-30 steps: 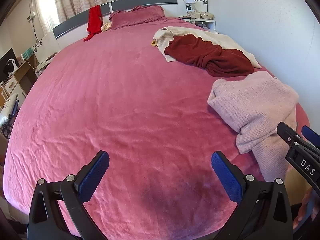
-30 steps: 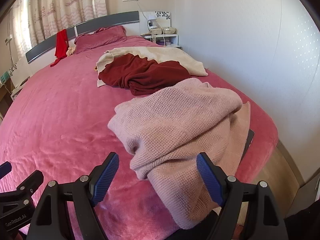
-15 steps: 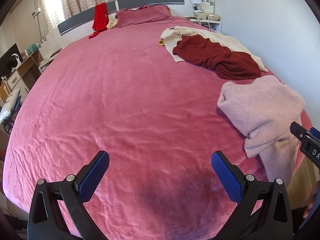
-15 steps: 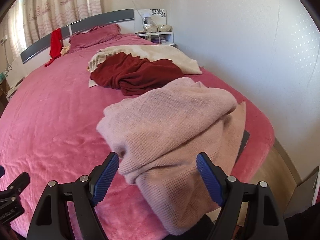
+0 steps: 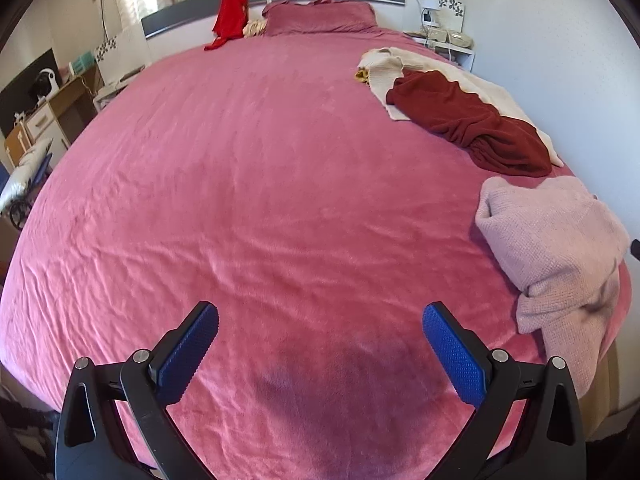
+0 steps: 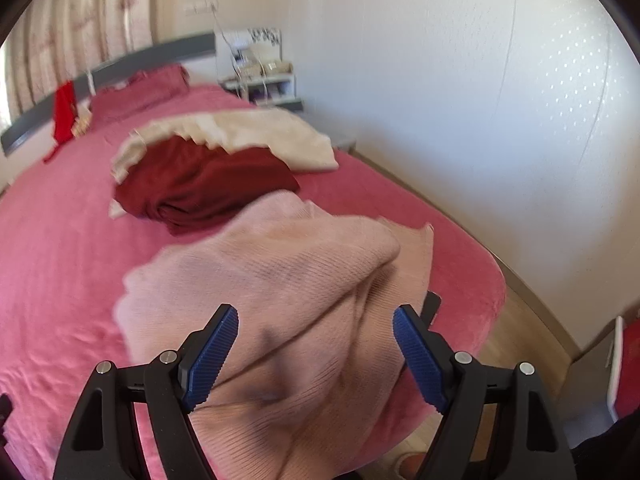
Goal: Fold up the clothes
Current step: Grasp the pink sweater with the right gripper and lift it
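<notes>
My right gripper [image 6: 316,354] sat wide open right over the pink sweater [image 6: 280,276], gripping nothing; left gripper [image 5: 320,354] was open too, sweater [image 5: 556,248] off at 3 o'clock near the bed [image 5: 260,184] edge.

You have four garments on the bed: one pink sweater [image 5: 552,240], one maroon garment [image 5: 472,124], one cream garment [image 5: 404,64], one red garment [image 5: 230,12]; two grippers.
</notes>
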The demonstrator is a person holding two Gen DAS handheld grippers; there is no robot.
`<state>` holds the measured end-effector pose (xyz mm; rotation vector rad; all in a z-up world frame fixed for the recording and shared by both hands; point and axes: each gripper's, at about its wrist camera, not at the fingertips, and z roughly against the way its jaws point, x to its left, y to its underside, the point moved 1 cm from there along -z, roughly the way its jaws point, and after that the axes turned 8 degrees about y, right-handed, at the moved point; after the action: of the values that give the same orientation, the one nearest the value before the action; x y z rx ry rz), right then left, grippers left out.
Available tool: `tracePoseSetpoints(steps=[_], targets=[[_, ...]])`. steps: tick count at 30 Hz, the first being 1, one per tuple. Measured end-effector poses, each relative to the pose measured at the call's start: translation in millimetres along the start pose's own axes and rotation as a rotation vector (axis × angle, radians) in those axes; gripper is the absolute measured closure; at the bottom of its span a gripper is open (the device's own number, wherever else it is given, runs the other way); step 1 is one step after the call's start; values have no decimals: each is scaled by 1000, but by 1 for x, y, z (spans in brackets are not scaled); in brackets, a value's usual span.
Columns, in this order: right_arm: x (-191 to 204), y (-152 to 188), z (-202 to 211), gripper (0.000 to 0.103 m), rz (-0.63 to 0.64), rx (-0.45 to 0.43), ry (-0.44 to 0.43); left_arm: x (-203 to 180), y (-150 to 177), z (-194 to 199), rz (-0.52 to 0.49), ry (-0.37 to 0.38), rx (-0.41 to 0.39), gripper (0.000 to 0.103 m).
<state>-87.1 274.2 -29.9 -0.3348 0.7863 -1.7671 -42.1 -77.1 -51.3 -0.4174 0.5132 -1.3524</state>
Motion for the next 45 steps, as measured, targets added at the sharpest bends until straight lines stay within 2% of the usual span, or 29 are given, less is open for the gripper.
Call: tracePoseSetpoints(steps=[4, 6, 9, 10, 12, 14, 19, 20, 29, 31, 32, 34, 36, 38, 40, 41, 42, 43, 45], targets=[[4, -5, -54, 21, -24, 151, -25, 9, 5, -2, -25, -19, 4, 0], [8, -2, -84, 16, -53, 242, -59, 16, 10, -3, -26, -24, 10, 0], [7, 8, -123, 18, -144, 351, -163, 30, 18, -5, -16, -22, 36, 0], [3, 12, -130, 24, -203, 356, -227, 35, 21, -6, -11, -31, 40, 0], [-6, 18, -135, 52, -305, 340, -334, 46, 25, -5, -1, -46, 48, 0], [-11, 18, -129, 65, -336, 300, -398, 59, 30, -4, 13, -66, 51, 0], [-31, -3, -91, 74, -504, 241, -654, 93, 38, 4, 80, -91, 49, 0], [-31, -13, -78, 78, -521, 225, -701, 99, 39, 5, 94, -100, 46, 0], [11, -141, 93, 84, -412, -28, -1114, 156, 48, 39, 200, -143, -25, 0], [29, -171, 155, 85, -328, -124, -1189, 173, 51, 49, 223, -164, -42, 0], [40, -184, 190, 90, -277, -179, -1230, 181, 53, 54, 239, -176, -53, 0], [65, -206, 262, 99, -189, -275, -1370, 199, 58, 66, 277, -207, -78, 0], [91, -218, 330, 102, -104, -365, -1472, 219, 65, 80, 325, -232, -97, 0], [125, -219, 401, 102, 14, -456, -1492, 234, 72, 92, 369, -255, -115, 0], [163, -212, 450, 102, 99, -469, -1515, 253, 83, 105, 417, -288, -137, 0], [180, -204, 464, 99, 124, -463, -1505, 262, 89, 111, 440, -302, -150, 0], [197, -193, 473, 83, 158, -460, -1493, 270, 95, 116, 462, -315, -162, 0], [212, -180, 478, 76, 194, -460, -1476, 279, 102, 121, 487, -331, -172, 0], [243, -150, 462, 71, 262, -448, -1355, 291, 113, 127, 525, -351, -182, 0]])
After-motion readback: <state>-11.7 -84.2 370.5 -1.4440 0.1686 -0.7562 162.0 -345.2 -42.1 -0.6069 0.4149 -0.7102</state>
